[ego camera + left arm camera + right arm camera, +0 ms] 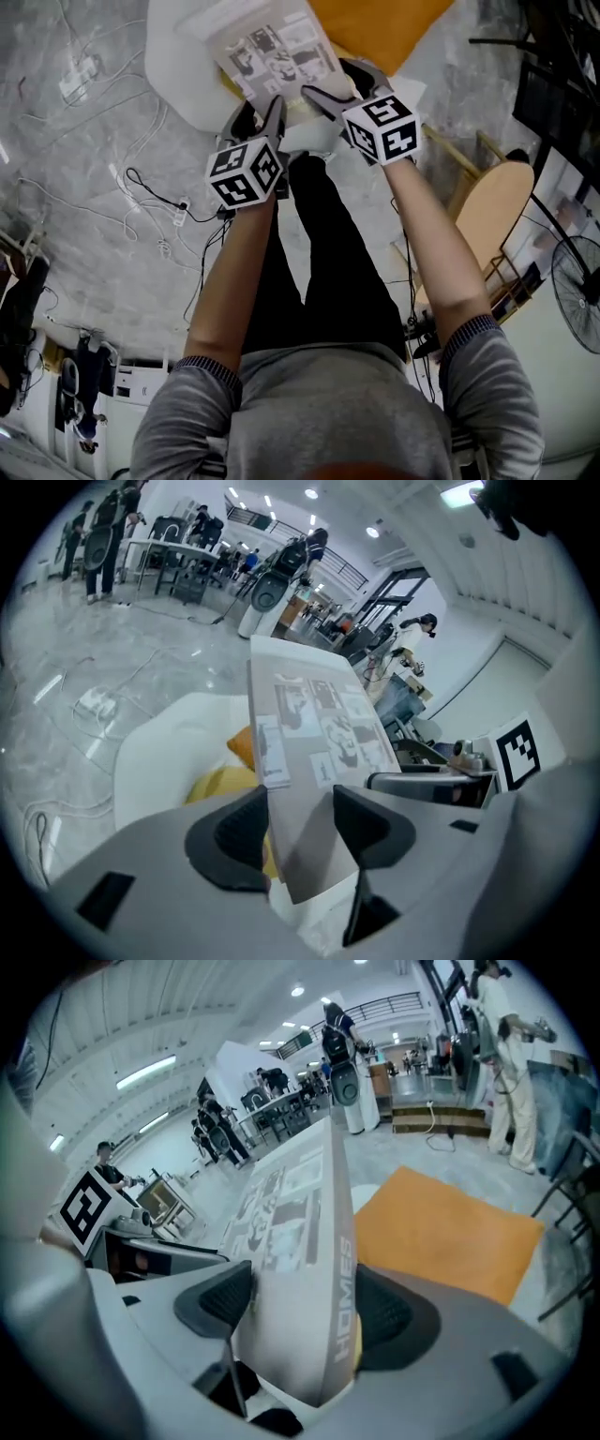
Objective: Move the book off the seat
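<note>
Grey striped sleeves [492, 375] and bare forearms [230, 281] fill the near part of the head view, reaching forward and down. Each hand carries a claw topped by a cube with square markers. Both claws hold one book [278, 45] by its near end.

Clenched on the book's near left corner is the left claw [261, 111]; in its own view the dark pads stand on either side of the cover. Clenched on the near right corner is the right claw [305, 1312], its pads pressing both faces just beside the spine, which bears the word HOMES.

Lying roughly flat with its pale, picture-printed cover upward, the book has its long axis running from near to far, and the far end leans slightly left. Its spine is along the right edge. It hangs over a white seat [173, 66], with a yellow cushion [220, 785] below it and an orange pad [441, 1232] to the far right. Grey marbled floor [84, 178] with loose cables [155, 202] spreads to the left.
</note>
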`<state>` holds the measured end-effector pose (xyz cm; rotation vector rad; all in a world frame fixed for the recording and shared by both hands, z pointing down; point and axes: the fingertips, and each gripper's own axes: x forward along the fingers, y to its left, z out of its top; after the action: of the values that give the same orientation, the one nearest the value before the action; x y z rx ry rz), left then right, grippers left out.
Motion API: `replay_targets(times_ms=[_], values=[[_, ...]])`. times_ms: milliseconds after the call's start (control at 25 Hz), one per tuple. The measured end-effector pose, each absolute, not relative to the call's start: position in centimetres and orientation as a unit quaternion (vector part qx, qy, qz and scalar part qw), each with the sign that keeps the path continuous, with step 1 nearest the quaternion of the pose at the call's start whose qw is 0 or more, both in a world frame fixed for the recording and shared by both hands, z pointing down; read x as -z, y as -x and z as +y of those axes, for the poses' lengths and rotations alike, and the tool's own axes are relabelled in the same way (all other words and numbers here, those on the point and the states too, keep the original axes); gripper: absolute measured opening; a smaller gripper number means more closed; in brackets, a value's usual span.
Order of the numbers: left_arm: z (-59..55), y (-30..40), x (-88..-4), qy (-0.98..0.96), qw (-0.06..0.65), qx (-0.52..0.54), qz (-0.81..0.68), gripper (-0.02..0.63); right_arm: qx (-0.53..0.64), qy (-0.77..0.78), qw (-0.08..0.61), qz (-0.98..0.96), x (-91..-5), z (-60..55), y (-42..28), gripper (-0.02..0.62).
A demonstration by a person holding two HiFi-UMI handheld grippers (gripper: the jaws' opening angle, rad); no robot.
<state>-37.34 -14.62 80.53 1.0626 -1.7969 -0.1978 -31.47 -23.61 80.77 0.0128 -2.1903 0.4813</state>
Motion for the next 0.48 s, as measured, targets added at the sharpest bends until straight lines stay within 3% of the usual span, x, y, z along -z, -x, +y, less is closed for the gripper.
replay_targets(times_ms=[480], values=[[-16.0,40.8,-57.2,-0.564,0.344,0.046,-0.749,0.221,-0.212,-0.116,0.275,-0.931,-59.4,-23.0,31.6,0.362]])
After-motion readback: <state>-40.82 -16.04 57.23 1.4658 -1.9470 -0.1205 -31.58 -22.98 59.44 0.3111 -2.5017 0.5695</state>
